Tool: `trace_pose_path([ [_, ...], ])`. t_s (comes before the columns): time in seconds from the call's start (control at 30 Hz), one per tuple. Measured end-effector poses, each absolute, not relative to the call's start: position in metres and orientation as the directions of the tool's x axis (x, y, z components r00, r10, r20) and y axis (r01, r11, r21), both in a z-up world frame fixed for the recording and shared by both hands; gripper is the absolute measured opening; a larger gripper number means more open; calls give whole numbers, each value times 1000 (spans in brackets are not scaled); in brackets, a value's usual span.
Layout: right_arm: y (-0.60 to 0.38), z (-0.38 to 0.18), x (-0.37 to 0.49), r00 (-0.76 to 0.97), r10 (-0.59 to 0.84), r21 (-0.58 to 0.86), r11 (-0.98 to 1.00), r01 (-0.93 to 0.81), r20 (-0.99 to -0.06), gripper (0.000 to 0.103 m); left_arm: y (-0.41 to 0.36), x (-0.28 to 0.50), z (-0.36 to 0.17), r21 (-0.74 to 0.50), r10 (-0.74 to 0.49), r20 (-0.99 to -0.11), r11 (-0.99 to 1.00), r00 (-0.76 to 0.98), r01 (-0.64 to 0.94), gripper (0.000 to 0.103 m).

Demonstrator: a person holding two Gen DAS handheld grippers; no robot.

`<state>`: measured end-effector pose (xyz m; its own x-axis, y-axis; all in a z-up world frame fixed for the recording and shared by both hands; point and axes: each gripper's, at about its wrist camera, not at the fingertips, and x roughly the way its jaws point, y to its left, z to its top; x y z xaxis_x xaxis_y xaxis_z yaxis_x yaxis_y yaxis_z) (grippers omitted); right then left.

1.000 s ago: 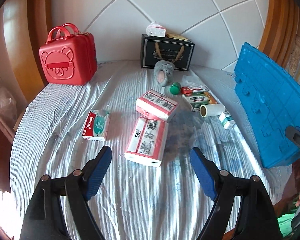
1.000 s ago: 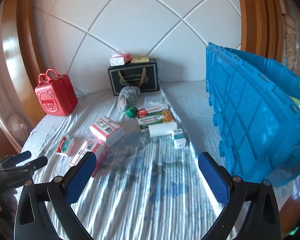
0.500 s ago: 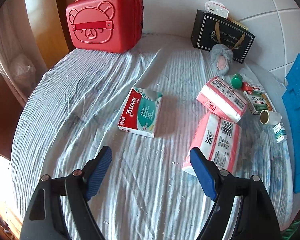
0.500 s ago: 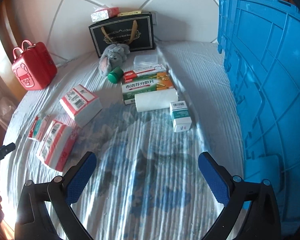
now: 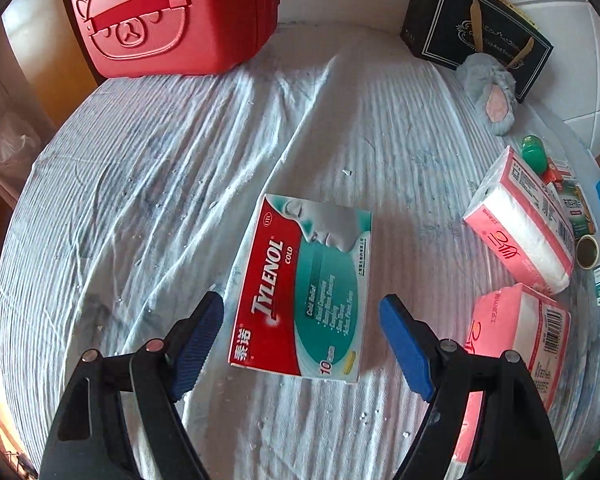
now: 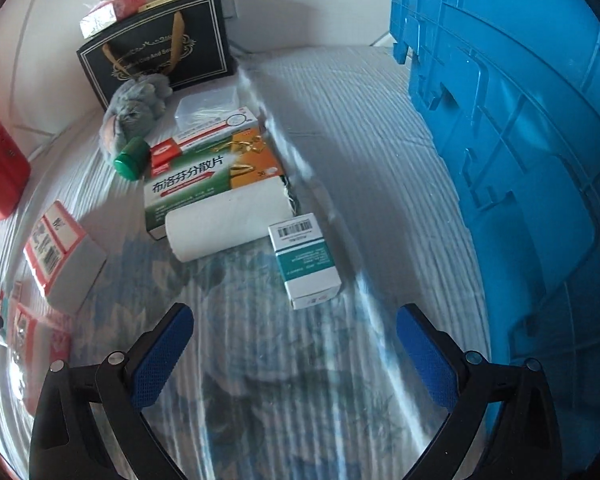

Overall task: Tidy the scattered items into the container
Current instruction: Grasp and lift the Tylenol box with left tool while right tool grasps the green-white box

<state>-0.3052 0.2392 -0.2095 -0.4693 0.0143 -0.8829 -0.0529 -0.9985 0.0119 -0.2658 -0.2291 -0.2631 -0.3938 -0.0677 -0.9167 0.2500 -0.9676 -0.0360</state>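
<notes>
The left gripper (image 5: 302,322) hangs over a Tylenol box (image 5: 304,286) that lies flat on the cloth-covered tabletop (image 5: 160,184); its jaws stand wide apart, one blue pad on each side of the box's near end, neither pressing on it. To the right of that box lie two pink tissue packs (image 5: 520,228), one behind the other, and past them a green bottle cap (image 5: 534,152). A red case (image 5: 176,16) with a bear face stands at the far left edge, a black gift bag (image 5: 476,28) stands against the tiled wall, and a grey plush toy (image 5: 492,98) lies in front of the bag. The right gripper (image 6: 296,354) points down at bare cloth, jaws likewise wide open with nothing between them. Just ahead of it lies a small white and teal box (image 6: 306,260) with a barcode on its end, touching a white paper roll (image 6: 230,222). Behind the roll sits a green and orange medicine box (image 6: 212,176), with a red and white box (image 6: 204,136) behind that and a clear plastic tub (image 6: 206,106) farther back. The blue crate (image 6: 516,152), the container for the scattered things, rises along the right edge of the tabletop, its ribbed side wall facing the right wrist camera. None of these scattered things lies in the crate.
</notes>
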Motion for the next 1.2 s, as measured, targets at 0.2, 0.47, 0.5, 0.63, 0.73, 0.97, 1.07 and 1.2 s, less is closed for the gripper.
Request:
trace_pose_path([
  [0.2,243,-229,-335,-439,49,-27,-998,-56,-897,88,-223,-285,-282,-9,-77,-932,-972,-353,234,81],
  [0.47,241,-265,-359,-356,32,-17,-999,-44,-934,50,-216,-281,-281,1,-94,-921,-971,-379,238,73],
  [0.5,240,-264,-359,-351,31,-17,-999,-44,-936,40,-215,-279,-280,4,-99,-921,-970,-376,245,73],
  [0.63,238,-252,-355,-354,54,-44,-998,-37,-934,39,-210,-266,-264,22,-125,-906,-968,-405,250,73],
  [0.73,237,-238,-340,-375,19,-10,-1000,-27,-927,39,-207,-256,-241,18,-132,-885,-968,-446,251,73],
  [0.97,219,-187,-287,-466,-55,40,-998,44,-883,39,-188,-225,-179,-6,-115,-813,-978,-571,207,73],
  [1.07,207,-161,-265,-513,-80,50,-996,72,-855,39,-174,-209,-152,-21,-90,-777,-985,-623,170,73],
  [1.2,188,-126,-234,-568,-116,59,-991,118,-815,39,-153,-188,-125,-25,-68,-730,-992,-680,126,73],
])
